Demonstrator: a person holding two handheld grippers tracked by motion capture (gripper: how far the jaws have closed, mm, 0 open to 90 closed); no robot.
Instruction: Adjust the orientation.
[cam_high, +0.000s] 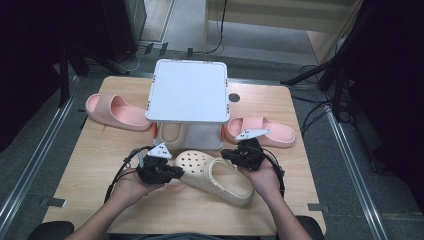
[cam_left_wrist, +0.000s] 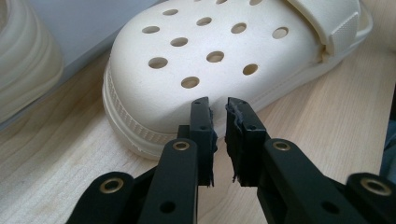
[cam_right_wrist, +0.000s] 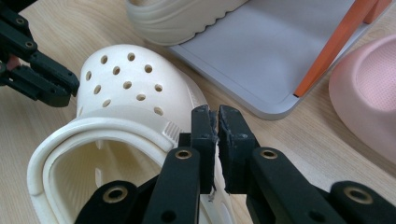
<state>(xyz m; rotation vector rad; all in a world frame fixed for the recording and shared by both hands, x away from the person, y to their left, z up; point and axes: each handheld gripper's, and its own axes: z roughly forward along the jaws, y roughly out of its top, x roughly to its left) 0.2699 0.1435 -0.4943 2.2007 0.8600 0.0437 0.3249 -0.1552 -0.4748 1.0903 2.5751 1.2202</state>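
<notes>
At six o'clock of the rack (cam_high: 188, 90), both hand-held grippers, left (cam_high: 176, 172) and right (cam_high: 226, 153), nearly pressed together, empty, flank the clog (cam_high: 215, 176); push evenly from both sides.

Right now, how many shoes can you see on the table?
4: a cream clog at the front between the grippers, a cream shoe on the rack's lower shelf, and pink slides at left and right. The rack may hide more.

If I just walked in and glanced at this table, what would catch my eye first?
Probably the cream clog full of round holes, lying at the near middle of the wooden table between the left gripper and the right gripper. Behind it stands a white shelf, with a pink slide on either side.
</notes>
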